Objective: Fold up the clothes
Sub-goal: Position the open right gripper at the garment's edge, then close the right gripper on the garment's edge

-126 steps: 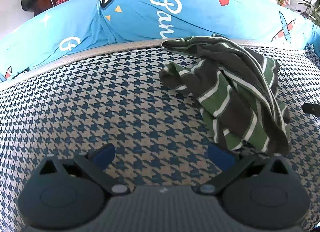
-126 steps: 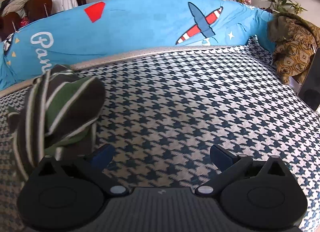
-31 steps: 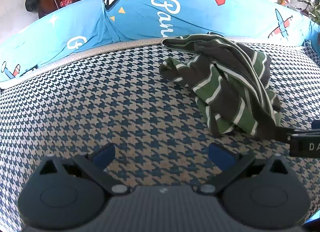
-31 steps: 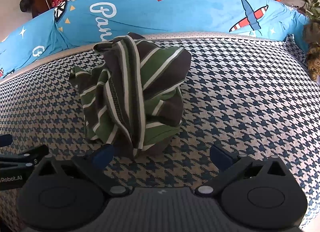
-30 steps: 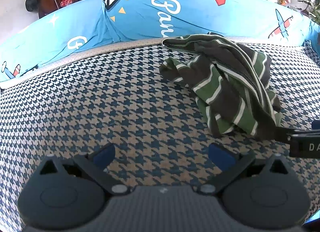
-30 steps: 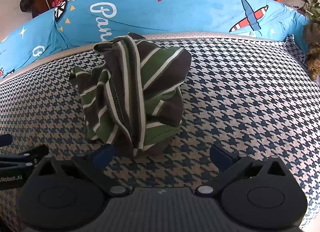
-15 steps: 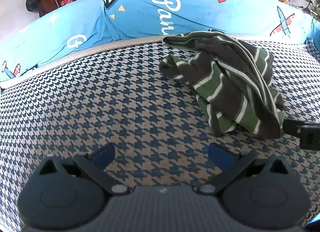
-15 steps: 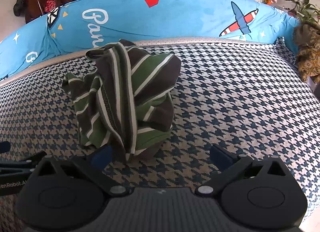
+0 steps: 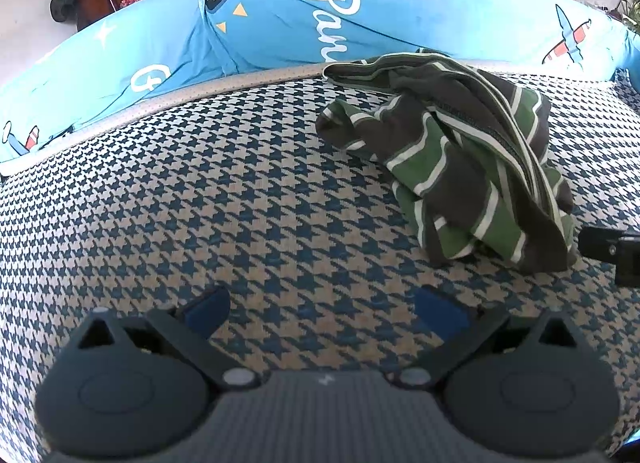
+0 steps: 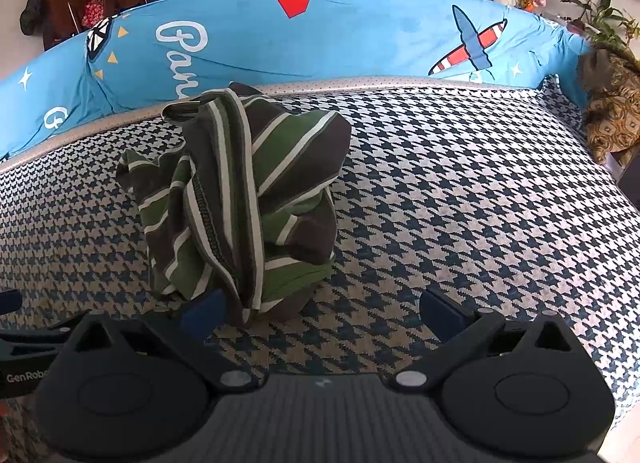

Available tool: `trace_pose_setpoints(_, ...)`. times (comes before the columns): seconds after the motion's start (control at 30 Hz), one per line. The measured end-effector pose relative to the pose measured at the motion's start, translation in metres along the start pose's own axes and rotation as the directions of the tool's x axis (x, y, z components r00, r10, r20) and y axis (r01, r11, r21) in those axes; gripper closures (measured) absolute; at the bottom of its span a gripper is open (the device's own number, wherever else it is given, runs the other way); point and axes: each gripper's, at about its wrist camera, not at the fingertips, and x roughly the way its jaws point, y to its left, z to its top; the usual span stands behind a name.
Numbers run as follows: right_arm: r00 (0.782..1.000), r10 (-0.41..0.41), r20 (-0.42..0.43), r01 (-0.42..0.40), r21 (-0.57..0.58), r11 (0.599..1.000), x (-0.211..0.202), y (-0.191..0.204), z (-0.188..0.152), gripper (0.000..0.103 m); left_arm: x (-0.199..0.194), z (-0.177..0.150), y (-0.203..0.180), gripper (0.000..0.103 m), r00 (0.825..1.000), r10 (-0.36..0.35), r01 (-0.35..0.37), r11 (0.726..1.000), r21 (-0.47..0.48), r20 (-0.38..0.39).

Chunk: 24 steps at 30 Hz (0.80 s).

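Both tongs hang low with jaws spread wide and nothing between them. Left tongs (image 9: 322, 309) point straight ahead; right tongs (image 10: 320, 309) sit just off to their right, level with them, aimed the same way.

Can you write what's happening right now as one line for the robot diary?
left tongs: open, empty | right tongs: open, near shirt | shirt: crumpled on bed, unfolded
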Motion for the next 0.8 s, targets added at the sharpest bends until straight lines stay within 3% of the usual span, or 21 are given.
trace_pose_setpoints(0.53,1.000,-0.024,0.008,0.024,-0.002,1.000,0.004,0.002,0.000,0.000,0.004,-0.001,0.000,0.000,1.000,0.000,0.000,1.000,0.009,-0.006)
trace_pose_setpoints(0.8,0.996,0.068,0.057,-0.071,0.049,0.996,-0.001,-0.011,0.004,0.000,0.004,0.009,0.001,0.000,0.999,0.006,-0.006,1.000,-0.006,0.042)
